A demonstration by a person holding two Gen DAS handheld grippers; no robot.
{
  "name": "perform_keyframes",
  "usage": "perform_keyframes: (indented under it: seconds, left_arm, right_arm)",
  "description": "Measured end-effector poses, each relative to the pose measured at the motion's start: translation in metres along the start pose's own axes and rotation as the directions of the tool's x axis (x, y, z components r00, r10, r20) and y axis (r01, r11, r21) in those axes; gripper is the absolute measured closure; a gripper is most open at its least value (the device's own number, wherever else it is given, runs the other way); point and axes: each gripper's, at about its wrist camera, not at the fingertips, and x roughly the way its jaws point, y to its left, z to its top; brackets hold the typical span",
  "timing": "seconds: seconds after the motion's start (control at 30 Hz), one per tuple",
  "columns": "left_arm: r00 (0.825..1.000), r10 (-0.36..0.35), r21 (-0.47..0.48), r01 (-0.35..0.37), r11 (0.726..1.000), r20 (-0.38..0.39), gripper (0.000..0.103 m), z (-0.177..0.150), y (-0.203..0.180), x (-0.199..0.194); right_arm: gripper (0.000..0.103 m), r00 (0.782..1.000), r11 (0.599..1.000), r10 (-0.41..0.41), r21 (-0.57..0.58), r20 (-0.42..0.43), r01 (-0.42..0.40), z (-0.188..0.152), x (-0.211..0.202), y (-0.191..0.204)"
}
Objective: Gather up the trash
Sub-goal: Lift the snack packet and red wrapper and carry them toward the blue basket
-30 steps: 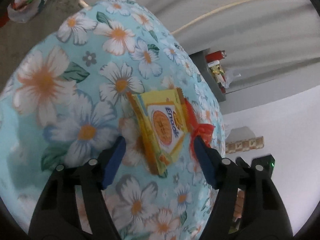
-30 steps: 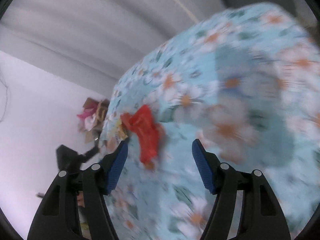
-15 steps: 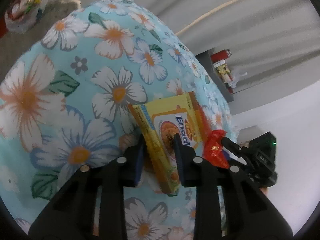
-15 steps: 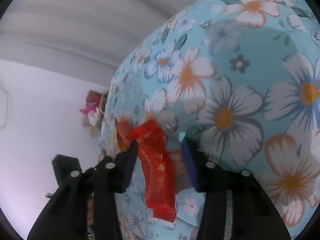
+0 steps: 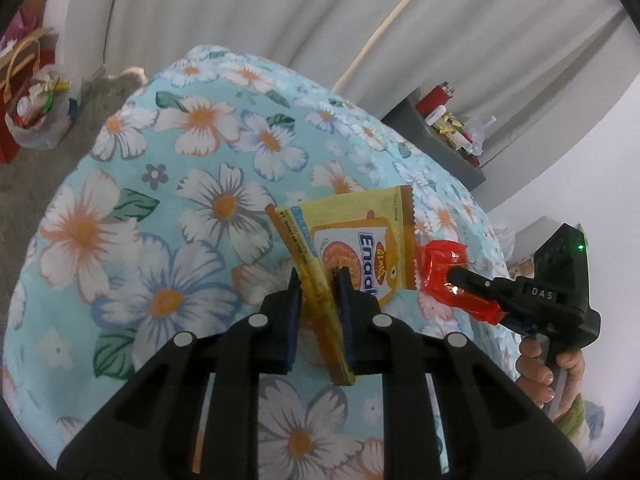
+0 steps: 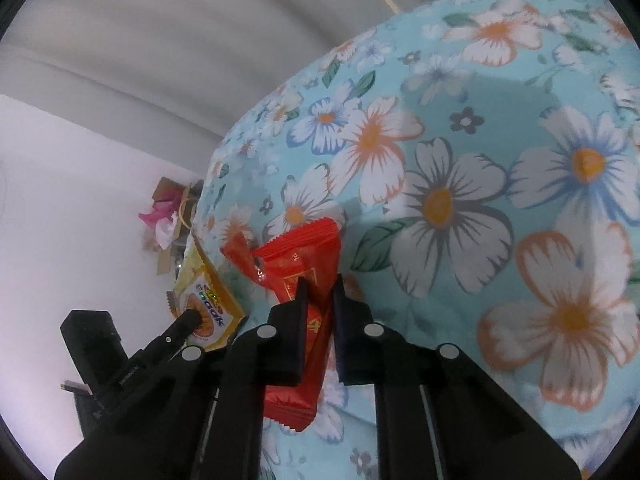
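Gripping is done on both sides: the left gripper (image 5: pixel 316 280), jaws just closed, clamps the yellow wrapper (image 5: pixel 352 248), and the right gripper (image 6: pixel 320 284) pinches the red wrapper (image 6: pixel 304 264) just beside it on the floral cloth (image 5: pixel 160 208). Next — lift both clear toward a bin. Only the left view shows the trash bag (image 5: pixel 38 116) beyond the cloth's far edge.

Count: one yellow snack wrapper (image 5: pixel 352 240), one red wrapper (image 6: pixel 304 276), two grippers, one floral cloth (image 5: pixel 160 200).
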Motion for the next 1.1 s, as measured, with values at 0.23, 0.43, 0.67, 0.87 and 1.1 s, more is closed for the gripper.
perform_keyframes:
  seconds: [0.23, 0.43, 0.67, 0.87, 1.1]
  left_arm:
    - [0.998, -0.018, 0.081, 0.013, 0.997, 0.052, 0.09, -0.011, -0.021, -0.03]
    - [0.995, -0.034, 0.202, 0.015, 0.979, 0.089, 0.091, -0.03, -0.06, -0.055]
    - [0.995, -0.043, 0.399, 0.002, 0.917, 0.093, 0.091, -0.071, -0.119, -0.075]
    - [0.993, -0.064, 0.536, 0.003, 0.844, 0.095, 0.091, -0.106, -0.174, -0.087]
    - [0.99, -0.088, 0.668, -0.01, 0.744, 0.113, 0.091, -0.144, -0.234, -0.099]
  right_arm:
    - [0.092, 0.996, 0.999, -0.009, -0.036, 0.09, 0.012, -0.023, -0.045, 0.007]
    - [0.092, 0.982, 0.999, -0.025, -0.039, 0.185, 0.032, -0.057, -0.102, 0.007]
    - [0.092, 0.955, 1.0, -0.028, 0.015, 0.294, 0.024, -0.112, -0.163, -0.01]
    - [0.092, 0.932, 0.996, -0.054, 0.082, 0.359, 0.026, -0.155, -0.198, -0.029]
    - [0.092, 0.895, 0.989, -0.099, 0.146, 0.435, 0.038, -0.19, -0.238, -0.05]
